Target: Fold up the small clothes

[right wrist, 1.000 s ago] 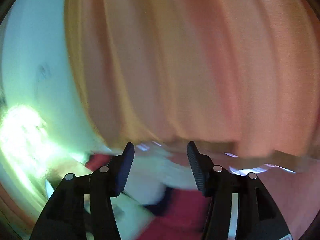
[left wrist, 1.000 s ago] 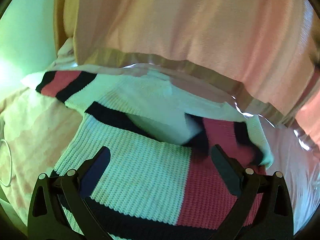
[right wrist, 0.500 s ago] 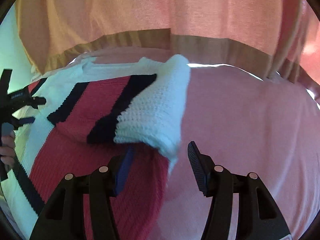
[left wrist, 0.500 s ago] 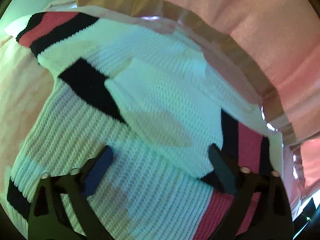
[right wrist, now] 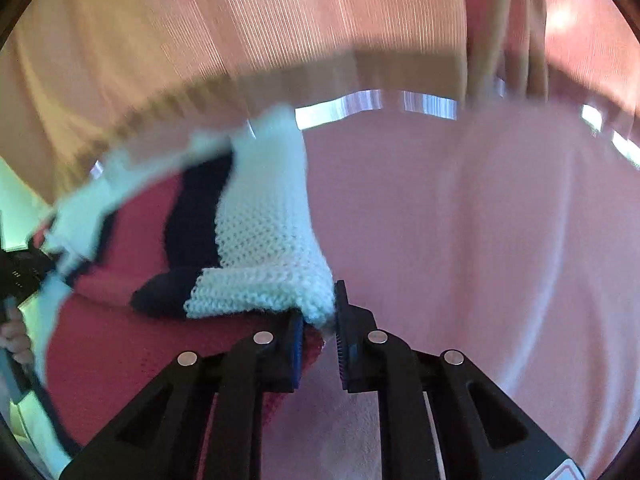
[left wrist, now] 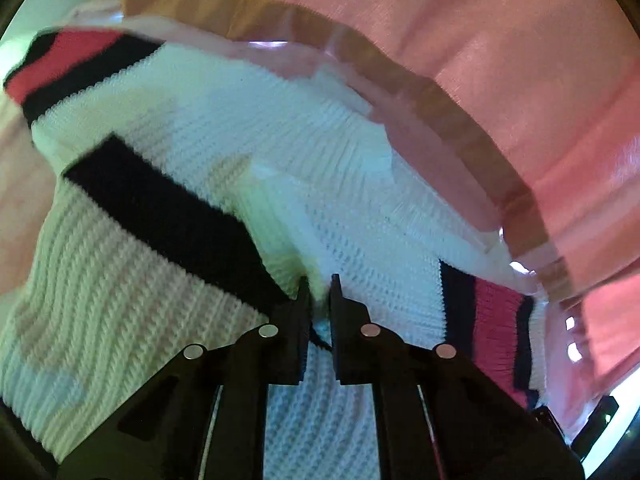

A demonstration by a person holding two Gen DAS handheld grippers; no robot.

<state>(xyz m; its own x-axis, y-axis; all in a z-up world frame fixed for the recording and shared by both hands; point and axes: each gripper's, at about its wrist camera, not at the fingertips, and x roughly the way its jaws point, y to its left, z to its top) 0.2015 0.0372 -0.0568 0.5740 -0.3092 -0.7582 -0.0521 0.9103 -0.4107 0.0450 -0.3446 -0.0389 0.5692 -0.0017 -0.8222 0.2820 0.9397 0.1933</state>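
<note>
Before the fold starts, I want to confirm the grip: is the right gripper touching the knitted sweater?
Touching. The right wrist view shows the right gripper closed on the white edge of the sweater, knit pinched between both pads; its jaws have just been closing.

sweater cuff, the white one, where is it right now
In the right wrist view the white cuff lies left of centre on the pink bedspread, its corner pinched in the right gripper.
</note>
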